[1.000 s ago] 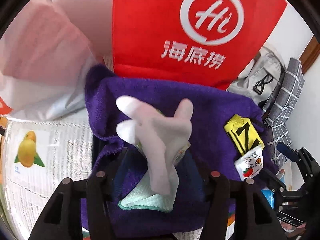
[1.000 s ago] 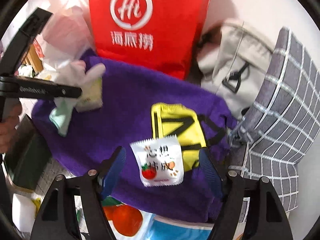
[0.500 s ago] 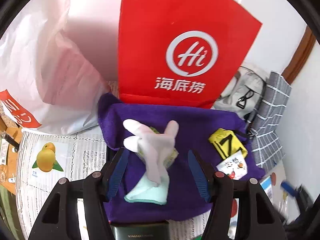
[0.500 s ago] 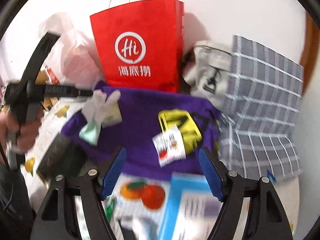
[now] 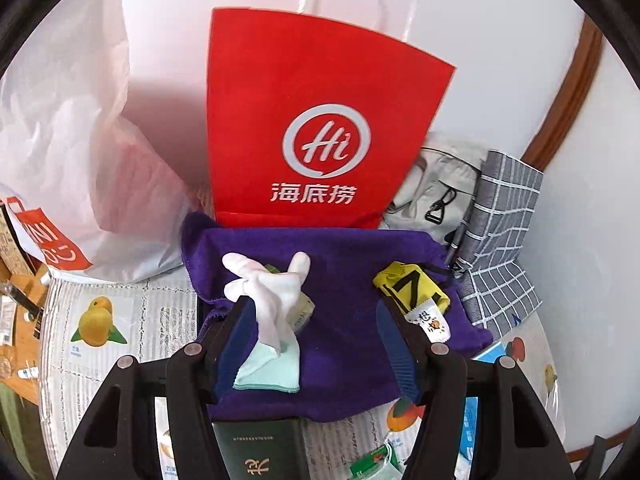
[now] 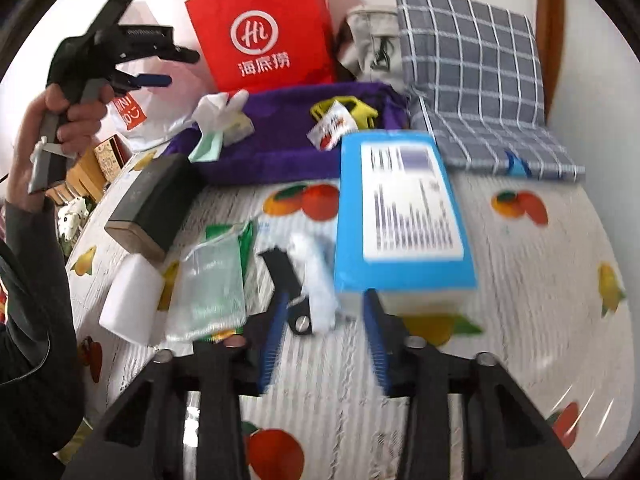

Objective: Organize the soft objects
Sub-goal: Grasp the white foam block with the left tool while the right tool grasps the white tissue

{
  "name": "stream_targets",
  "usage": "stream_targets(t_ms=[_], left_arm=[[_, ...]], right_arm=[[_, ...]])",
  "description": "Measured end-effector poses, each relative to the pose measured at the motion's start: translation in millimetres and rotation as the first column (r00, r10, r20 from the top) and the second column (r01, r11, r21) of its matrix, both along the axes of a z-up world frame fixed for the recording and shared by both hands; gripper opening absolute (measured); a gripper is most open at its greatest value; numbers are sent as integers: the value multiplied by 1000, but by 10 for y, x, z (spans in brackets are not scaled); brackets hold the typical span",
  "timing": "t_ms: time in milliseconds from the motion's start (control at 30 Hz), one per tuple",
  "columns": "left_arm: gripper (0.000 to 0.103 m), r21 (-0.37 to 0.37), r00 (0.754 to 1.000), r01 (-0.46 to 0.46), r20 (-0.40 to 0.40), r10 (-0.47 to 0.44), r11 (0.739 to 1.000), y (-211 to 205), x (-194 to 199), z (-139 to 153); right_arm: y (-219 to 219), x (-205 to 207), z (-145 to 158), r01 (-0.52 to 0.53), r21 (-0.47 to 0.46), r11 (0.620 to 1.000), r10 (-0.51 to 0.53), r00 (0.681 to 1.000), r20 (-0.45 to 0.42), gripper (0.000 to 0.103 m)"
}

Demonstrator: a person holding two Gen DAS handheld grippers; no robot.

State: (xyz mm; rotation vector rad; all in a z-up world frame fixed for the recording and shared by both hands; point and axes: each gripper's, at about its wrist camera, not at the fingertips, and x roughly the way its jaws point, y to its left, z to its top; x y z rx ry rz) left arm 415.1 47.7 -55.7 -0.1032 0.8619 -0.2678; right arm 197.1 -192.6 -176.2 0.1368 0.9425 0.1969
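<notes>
A purple towel (image 5: 344, 364) lies spread on the table in front of a red paper bag (image 5: 316, 120). On the towel lie a white glove (image 5: 272, 292) with a mint cuff, a yellow pouch (image 5: 408, 284) and a snack packet (image 5: 434, 322). My left gripper (image 5: 314, 304) hovers open above the glove without touching it. It also shows at the upper left of the right wrist view as the left gripper (image 6: 176, 67), held in a hand. My right gripper (image 6: 325, 294) is low over the near table, its jaws closing. A white fluffy roll (image 6: 316, 276) and a black strap (image 6: 288, 280) lie between its fingers, not pressed.
A blue box (image 6: 400, 216) lies just ahead of the right gripper. A dark box (image 6: 156, 200), a white block (image 6: 128, 300) and a clear pouch (image 6: 208, 280) sit to its left. A grey checked cloth (image 6: 480, 80) and a grey bag (image 5: 436, 184) lie at the back right, white plastic bags (image 5: 80, 160) at the back left.
My left gripper rose and drew back; the glove stays on the towel. My right gripper swung away from the towel to the near table, and its jaws narrowed.
</notes>
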Motion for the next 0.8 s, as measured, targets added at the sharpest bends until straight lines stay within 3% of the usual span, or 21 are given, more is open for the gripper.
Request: stream_targets(t_ms=[167, 300, 400, 567, 800], left_arm=[[61, 35, 1000, 19, 18, -19, 999, -113, -183, 64], [61, 42, 999, 31, 14, -31, 999, -102, -430, 59], [62, 83, 999, 40, 10, -41, 996, -52, -693, -2], [62, 116, 1000, 16, -17, -14, 993, 117, -1137, -205], [62, 119, 995, -17, -94, 28, 993, 251, -1633, -568]], right_arm=[[34, 9, -184, 15, 49, 999, -14, 1000, -20, 30], [92, 57, -305, 37, -5, 999, -37, 999, -14, 30], [98, 109, -391, 44, 12, 999, -44, 999, -29, 30], [22, 141, -452, 72, 115, 991, -69, 997, -36, 6], [-24, -110, -254, 46, 152, 987, -51, 998, 29, 3]])
